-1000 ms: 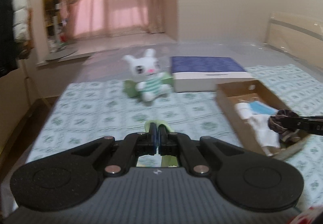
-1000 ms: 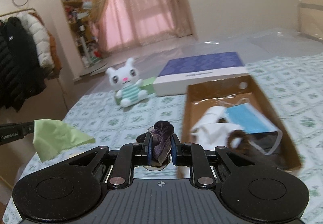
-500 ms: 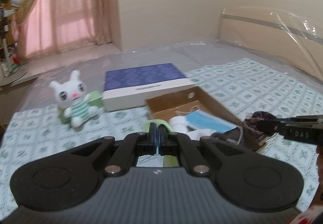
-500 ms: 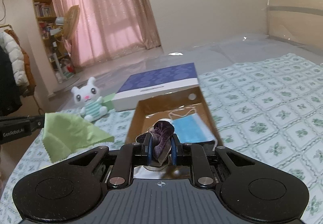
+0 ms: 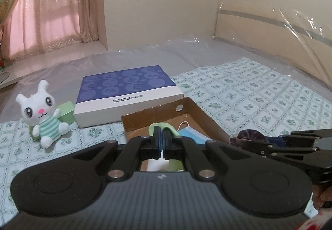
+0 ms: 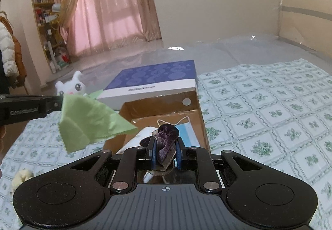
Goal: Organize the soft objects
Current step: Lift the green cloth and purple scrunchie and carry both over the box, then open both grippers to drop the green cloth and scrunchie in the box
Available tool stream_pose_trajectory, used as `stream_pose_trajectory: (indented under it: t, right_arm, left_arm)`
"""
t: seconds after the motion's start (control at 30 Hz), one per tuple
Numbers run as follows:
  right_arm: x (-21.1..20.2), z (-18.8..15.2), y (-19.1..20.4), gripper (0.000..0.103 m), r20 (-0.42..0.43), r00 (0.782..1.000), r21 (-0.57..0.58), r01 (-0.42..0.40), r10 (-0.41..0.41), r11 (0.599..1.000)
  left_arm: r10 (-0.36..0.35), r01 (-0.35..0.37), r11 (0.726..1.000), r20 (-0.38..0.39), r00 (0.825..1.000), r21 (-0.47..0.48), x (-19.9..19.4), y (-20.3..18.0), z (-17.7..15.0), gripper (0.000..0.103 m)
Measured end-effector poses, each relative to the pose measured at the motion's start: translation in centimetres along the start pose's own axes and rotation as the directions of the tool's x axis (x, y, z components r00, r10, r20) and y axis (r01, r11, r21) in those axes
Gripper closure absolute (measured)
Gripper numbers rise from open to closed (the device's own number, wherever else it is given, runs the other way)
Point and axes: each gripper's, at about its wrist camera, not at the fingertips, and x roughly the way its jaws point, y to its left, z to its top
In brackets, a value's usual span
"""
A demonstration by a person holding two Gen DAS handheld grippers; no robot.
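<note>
My left gripper (image 5: 162, 139) is shut on a light green cloth (image 6: 89, 124), which hangs from its tips over the left edge of an open cardboard box (image 6: 164, 103). My right gripper (image 6: 166, 148) is shut on a dark purple velvet scrunchie (image 6: 167, 142) above the near end of that box (image 5: 157, 113). In the left wrist view the scrunchie (image 5: 248, 136) and the right gripper (image 5: 257, 144) show at the right. Inside the box lie a blue face mask (image 6: 187, 133) and white fabric (image 6: 138, 139).
A white plush rabbit (image 5: 44, 112) sits against a small green box (image 5: 65, 114) at the left. A flat blue-and-white box (image 5: 128, 93) lies behind the cardboard box. A cream fluffy item (image 6: 21, 177) rests near the left. The green-patterned bedspread (image 6: 269, 109) extends to the right.
Both grippers have swung rightward across the bed with their loads. The cardboard box has moved from the right side to beneath both sets of tips. The grips have not changed.
</note>
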Motion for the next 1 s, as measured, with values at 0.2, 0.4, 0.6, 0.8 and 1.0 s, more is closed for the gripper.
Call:
stream_pose_trajectory:
  t: [0.2,0.4,0.6,0.8,1.0]
  right_arm:
    - [3.6,1.8,-0.9,0.085,-0.021,1.000,-0.012,-0.004,0.004,1.000]
    - [6.7,3.7,-2.0,0.085,-0.028,1.000,-0.010,-0.001,0.001,1.000]
    - [9.2,4.3,-2.9,0.085,-0.047,0.999,-0.008,0.004,-0.004,1.000]
    - [10.7,4.1,-3.5,0.085,-0.063,0.998,0.004,0.009,-0.009,1.000]
    - [11.2,3.7,-3.8,0.084,-0.079,0.997,0.004,0.013,-0.012,1.000]
  left_arm:
    - [0.019,-0.018,1.000,-0.039,0.999,0.009,4.6,0.2,1.3,0.101]
    - [0.035,-0.035,0.999,-0.069,0.997,-0.003,8.8,0.9,2.9,0.101]
    - [0.048,-0.049,0.999,-0.087,0.995,-0.008,12.1,1.1,3.9,0.101]
    - [0.011,-0.016,0.999,-0.124,0.992,-0.041,15.0,1.3,4.1,0.096]
    - [0.003,-0.005,1.000,-0.178,0.984,-0.007,16.4,0.9,2.5,0.076]
